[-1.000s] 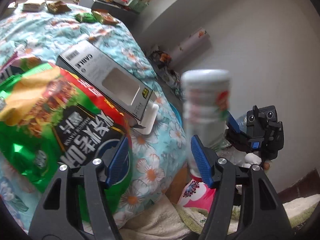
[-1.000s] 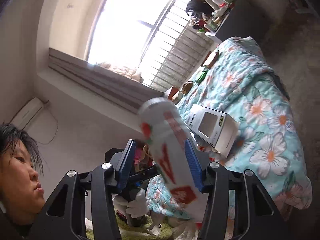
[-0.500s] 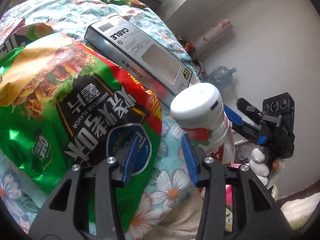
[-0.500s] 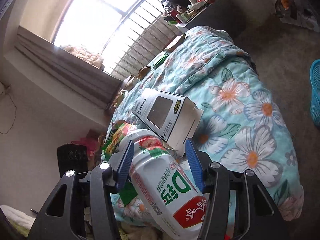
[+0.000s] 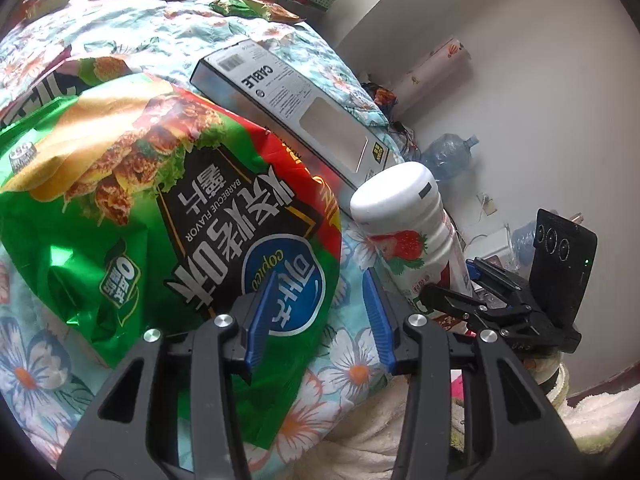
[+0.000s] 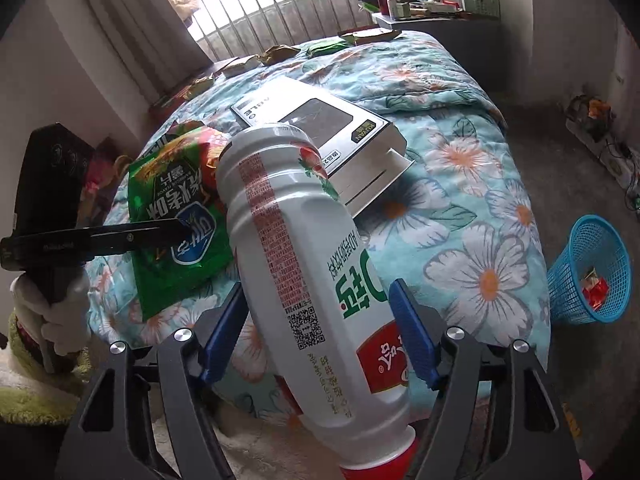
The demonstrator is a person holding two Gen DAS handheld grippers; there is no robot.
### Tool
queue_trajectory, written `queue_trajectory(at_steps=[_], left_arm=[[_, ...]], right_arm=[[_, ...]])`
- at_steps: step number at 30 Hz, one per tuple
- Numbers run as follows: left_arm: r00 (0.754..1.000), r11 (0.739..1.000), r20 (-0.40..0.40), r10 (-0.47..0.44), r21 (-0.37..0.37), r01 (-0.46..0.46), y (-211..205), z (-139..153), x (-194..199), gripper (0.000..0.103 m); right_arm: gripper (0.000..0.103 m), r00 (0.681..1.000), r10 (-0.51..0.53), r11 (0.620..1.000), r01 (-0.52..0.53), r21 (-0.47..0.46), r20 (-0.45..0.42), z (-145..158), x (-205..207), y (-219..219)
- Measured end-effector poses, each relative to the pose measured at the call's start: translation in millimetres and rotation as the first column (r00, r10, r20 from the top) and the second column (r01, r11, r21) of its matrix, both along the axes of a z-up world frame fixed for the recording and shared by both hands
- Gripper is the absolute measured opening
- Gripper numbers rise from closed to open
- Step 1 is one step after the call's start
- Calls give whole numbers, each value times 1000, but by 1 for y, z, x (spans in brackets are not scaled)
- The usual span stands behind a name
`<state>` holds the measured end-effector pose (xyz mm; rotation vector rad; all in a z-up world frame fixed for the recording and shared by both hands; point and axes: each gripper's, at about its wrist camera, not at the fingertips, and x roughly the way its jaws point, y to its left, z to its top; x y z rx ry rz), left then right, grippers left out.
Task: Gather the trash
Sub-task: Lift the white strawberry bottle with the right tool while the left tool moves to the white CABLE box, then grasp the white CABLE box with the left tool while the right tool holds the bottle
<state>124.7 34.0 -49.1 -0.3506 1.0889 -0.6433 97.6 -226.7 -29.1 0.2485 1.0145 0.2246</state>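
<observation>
My right gripper (image 6: pixel 316 332) is shut on a white strawberry drink bottle (image 6: pixel 304 256), held tilted over the bed's near edge; the bottle also shows in the left wrist view (image 5: pixel 404 224). My left gripper (image 5: pixel 318 316) is open and empty, its fingers over the lower edge of a green chip bag (image 5: pixel 160 208) that lies on the floral bedspread (image 5: pixel 352 364). The chip bag also shows in the right wrist view (image 6: pixel 180 216). A grey cable box (image 5: pixel 296 120) lies beyond the bag, and also shows in the right wrist view (image 6: pixel 320 128).
A blue mesh waste basket (image 6: pixel 588 272) with some wrappers stands on the floor right of the bed. Several small wrappers (image 5: pixel 256 8) lie at the bed's far end, near a cluttered shelf (image 6: pixel 436 4). A water jug (image 5: pixel 448 152) stands by the wall.
My right gripper has swung down with the bottle, from pointing at the window to over the bed. My left gripper has moved in over the chip bag and narrowed.
</observation>
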Motion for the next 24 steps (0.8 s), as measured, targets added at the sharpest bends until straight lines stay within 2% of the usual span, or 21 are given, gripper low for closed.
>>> queue_trajectory(at_steps=[4,8,10,11,12,14,17,20,22,24], left_arm=[[1000,998,25,-7,-66,9,2,22,3,44],[999,991,39,-14,-131,19,-6,41,10,47],[1000,987,27,15,-163,-11,-12,45,19,58],[999,983,7,42,-180,-40,-14,43,26,66],[997,979,-23,70,-190,-73,-16,40,33,69],[991,975,-87,104,-190,-119,-20,30,49,69],[978,967,-149,144,-187,-171,-23,18,70,69],[971,970,-154,184,-133,-205,-27,14,89,69],[957,966,-188,220,-93,-240,-28,7,103,69],[942,960,-234,241,-83,-266,-27,0,114,69]], right_arm=[[68,1000,-18,998,17,53,17,6,-5,-8],[68,996,-57,986,45,161,71,29,-6,-29],[67,991,-81,981,61,186,104,42,3,-41],[67,989,-97,980,74,187,114,47,11,-46],[67,986,-113,979,90,180,120,51,21,-52],[67,983,-136,978,114,177,120,56,45,-63],[67,986,-146,966,125,227,76,53,89,-77],[67,991,-132,963,125,240,10,40,133,-84],[67,993,-113,970,116,211,-28,30,158,-81],[67,993,-87,974,102,202,-82,15,179,-78]])
